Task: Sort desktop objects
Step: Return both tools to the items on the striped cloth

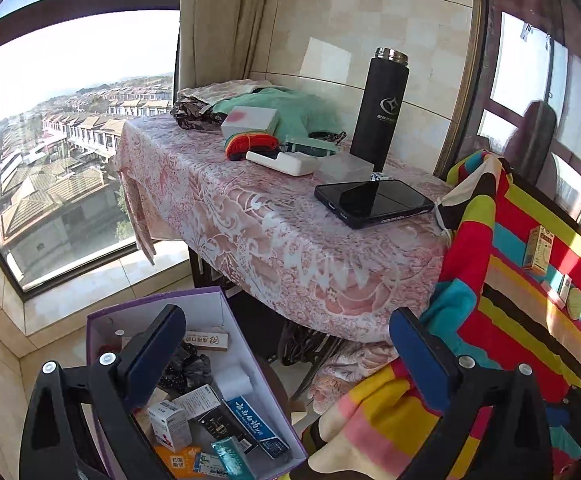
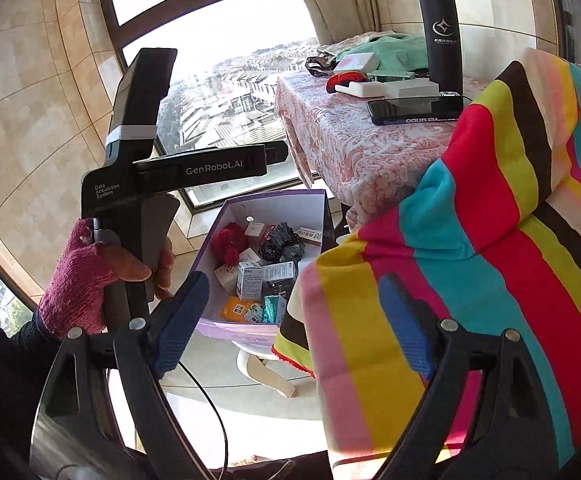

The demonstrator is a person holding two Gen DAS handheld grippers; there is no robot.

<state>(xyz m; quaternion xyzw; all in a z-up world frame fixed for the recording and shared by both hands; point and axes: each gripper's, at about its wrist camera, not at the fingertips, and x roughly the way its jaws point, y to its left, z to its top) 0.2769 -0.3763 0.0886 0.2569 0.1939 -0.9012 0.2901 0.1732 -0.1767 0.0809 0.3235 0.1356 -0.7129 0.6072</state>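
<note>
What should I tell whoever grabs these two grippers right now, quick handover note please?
Left gripper: open, empty, above the purple box.
Right gripper: open, nothing between the jaws.
Purple box sits on the floor beside the table, already holding small cartons, a toothpaste box and dark scrunchies.
Still on the table: black phone, black flask, white case, clear box, rainbow strap, green cloth.
A few small packets lie on the striped blanket.
Left: sort those.
</note>
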